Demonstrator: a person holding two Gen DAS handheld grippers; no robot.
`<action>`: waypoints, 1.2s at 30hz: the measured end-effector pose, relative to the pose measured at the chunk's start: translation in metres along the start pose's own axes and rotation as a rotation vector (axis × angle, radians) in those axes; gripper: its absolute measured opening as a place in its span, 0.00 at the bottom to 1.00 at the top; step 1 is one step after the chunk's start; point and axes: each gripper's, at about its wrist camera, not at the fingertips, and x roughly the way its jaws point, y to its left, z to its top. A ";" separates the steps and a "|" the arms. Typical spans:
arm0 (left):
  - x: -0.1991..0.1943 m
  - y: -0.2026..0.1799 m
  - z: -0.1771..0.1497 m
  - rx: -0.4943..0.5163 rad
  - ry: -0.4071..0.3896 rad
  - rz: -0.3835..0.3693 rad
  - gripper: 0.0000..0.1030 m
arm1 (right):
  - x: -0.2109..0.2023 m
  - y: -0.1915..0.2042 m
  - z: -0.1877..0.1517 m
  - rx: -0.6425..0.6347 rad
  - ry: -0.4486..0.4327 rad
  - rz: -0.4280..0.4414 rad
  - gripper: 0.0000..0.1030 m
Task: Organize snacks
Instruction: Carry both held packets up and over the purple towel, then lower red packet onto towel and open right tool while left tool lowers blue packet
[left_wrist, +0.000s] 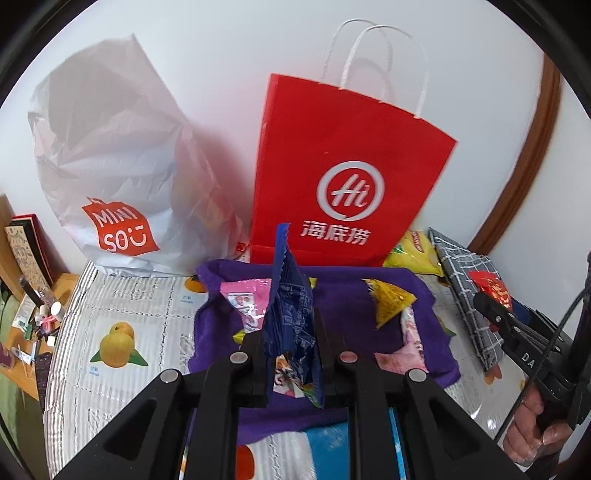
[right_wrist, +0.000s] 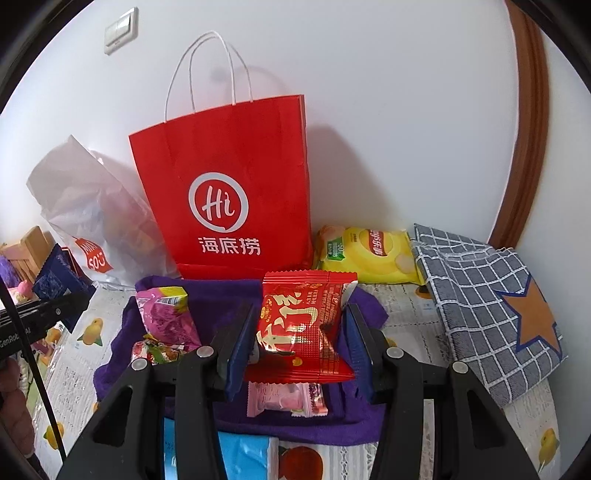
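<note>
Standing against the wall at the table's back edge are the two largest things, a red paper bag (right_wrist: 236, 192) with white twine handles near the middle and a crumpled white Miniso bag (left_wrist: 118, 177) toward the back left corner. Both are sitting upright with their mouths out of sight from here, so I cannot tell how much room is left inside. A grey checked cloth (right_wrist: 480, 295) is lying along the right edge, and a purple cloth (left_wrist: 340, 295) is spreading over the middle of the table, carrying loose pink and yellow sachets.

A yellow chip bag (right_wrist: 369, 254) is resting at the back edge, just beside the red bag; it is probably puffy and light, best taken by its crimped end.

The right gripper (right_wrist: 299, 332) is holding a red snack packet (right_wrist: 303, 325) between partly opened jaws, the pads pressing its sides. The left gripper (left_wrist: 291, 354) is pinching a dark blue wrapper (left_wrist: 291, 302) with jaws fully closed on the thin foil, which is standing up above the purple cloth.

Both packets are likely light, soft and slippery, crushable inside, so seams are giving the safest hold. Open room is lying above the cloths; the tall bags are likely tipping easily if nudged.
</note>
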 end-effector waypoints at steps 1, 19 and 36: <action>0.003 0.002 0.002 -0.004 0.003 -0.001 0.15 | 0.003 0.001 0.002 -0.001 0.001 0.001 0.46; 0.076 -0.011 0.004 0.020 0.110 -0.044 0.15 | 0.070 -0.002 -0.004 -0.019 0.118 0.045 0.47; 0.096 -0.010 -0.007 0.017 0.167 -0.031 0.15 | 0.095 0.007 -0.015 -0.048 0.206 0.060 0.40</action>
